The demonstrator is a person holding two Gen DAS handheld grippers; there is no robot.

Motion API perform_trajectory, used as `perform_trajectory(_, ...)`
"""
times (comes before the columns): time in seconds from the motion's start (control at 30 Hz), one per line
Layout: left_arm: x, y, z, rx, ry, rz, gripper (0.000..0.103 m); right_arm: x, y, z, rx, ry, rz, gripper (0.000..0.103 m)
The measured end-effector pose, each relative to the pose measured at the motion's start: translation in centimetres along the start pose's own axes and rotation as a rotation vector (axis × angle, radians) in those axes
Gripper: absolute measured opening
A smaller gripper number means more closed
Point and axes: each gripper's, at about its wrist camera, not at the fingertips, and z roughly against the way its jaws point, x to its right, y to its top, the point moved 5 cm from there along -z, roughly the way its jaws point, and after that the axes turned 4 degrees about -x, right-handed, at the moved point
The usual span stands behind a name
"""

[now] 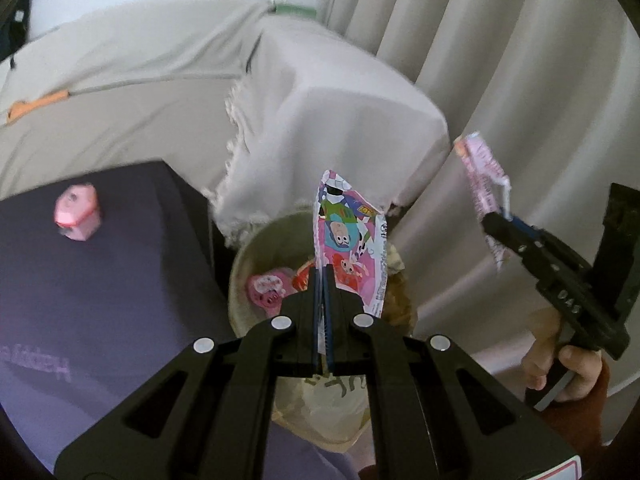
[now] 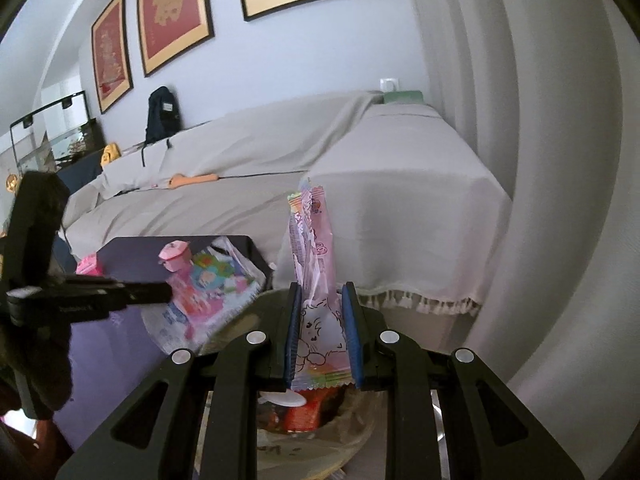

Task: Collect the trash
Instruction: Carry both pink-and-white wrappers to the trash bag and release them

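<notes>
My left gripper (image 1: pixel 323 278) is shut on a flat cartoon-printed wrapper (image 1: pixel 348 248) that stands up above a round beige trash bin (image 1: pixel 240 280). The bin holds several wrappers and a pink piece. At the right of this view, my right gripper (image 1: pixel 494 222) pinches a pink wrapper (image 1: pixel 482 168). In the right wrist view, my right gripper (image 2: pixel 322 292) is shut on that pink wrapper (image 2: pixel 314 240) over the bin (image 2: pixel 356 440). The left gripper (image 2: pixel 162 292) reaches in from the left with the cartoon wrapper (image 2: pixel 208 296). A small pink carton (image 1: pixel 78 216) stands on the dark table (image 1: pixel 100 300).
A sofa under a grey cloth (image 2: pixel 400 200) stands right behind the bin, and curtains (image 1: pixel 500 60) hang to the right. A hand (image 1: pixel 560 364) grips the right tool's handle. Two pink cartons (image 2: pixel 174 256) show on the table (image 2: pixel 132 248). A backpack (image 2: pixel 162 116) leans on the sofa back.
</notes>
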Motion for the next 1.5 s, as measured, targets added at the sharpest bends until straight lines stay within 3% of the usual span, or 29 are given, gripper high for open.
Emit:
perform_trajectory(0.17, 1.1, -1.3, -5.5, -0.119, 0.008, -0.034, 0.002, 1.2, -0.9, -1.9, -0.035, 0.0, -0.022, 0.021)
perform_trajectory(0.27, 1.4, -2.0, -8.9, -0.187, 0.063, -0.08, 0.002, 1.7, -1.5, -3.1, -0.058, 0.003, -0.034, 0.021)
perform_trajectory(0.43, 1.3, -2.5, -12.5, -0.232, 0.132, -0.137, 0.002, 2.6, -2.5, -4.8, -0.095, 0.008, -0.055, 0.021)
perform_trajectory(0.57, 0.9, -2.6, -13.5, -0.23, 0.135, -0.147, 0.002, 3.3, -3.1, -5.6, -0.11, 0.012, -0.071, 0.021)
perform_trajectory(0.77, -0.3, -2.7, -12.1, -0.206, 0.072, -0.1, 0.024, 2.9, -3.3, -6.6, -0.119, 0.037, -0.082, 0.021)
perform_trajectory(0.93, -1.3, -2.9, -8.5, -0.126, 0.061, -0.082, 0.04, 1.2, -3.3, -6.9, -0.116, 0.083, -0.066, 0.021)
perform_trajectory(1.1, -2.8, -3.2, -4.0, -0.028, 0.091, -0.035, 0.044, -1.5, -4.3, -8.6, -0.172, 0.147, -0.045, 0.021)
perform_trajectory(1.27, -4.7, -3.8, -0.1, 0.071, 0.171, 0.012, 0.049, -4.4, -6.6, -11.6, -0.257, 0.175, -0.034, 0.021)
perform_trajectory(1.5, -7.6, -5.8, 4.1, 0.132, 0.219, 0.128, 0.053, -6.1, -9.4, -15.5, -0.394, 0.115, -0.001, 0.021)
